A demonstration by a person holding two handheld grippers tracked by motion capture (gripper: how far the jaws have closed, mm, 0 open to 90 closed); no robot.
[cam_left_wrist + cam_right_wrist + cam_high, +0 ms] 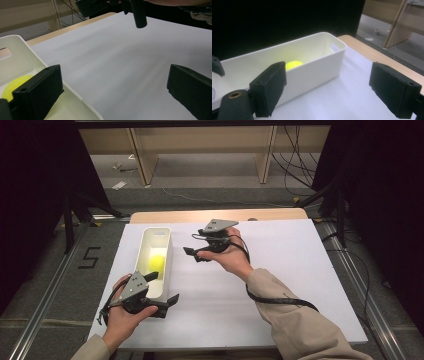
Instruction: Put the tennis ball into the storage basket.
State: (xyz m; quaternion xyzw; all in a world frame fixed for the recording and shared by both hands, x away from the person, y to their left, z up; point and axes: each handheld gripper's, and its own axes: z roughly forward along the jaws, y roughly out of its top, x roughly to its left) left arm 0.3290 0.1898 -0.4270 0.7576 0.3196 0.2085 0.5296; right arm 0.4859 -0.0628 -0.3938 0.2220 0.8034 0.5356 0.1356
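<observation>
the left hand-held gripper [162, 292] straddles the white bin's [166, 251] wall, the right hand-held gripper [194, 254] gapes empty beside it, yellow ball [157, 263] inside.

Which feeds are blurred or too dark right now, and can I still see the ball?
High view: sharp on the table, dark at both sides. Left gripper view: table streaked with blur, the ball partly behind a jaw. Right gripper view: black background, the ball bright in the white bin.
</observation>
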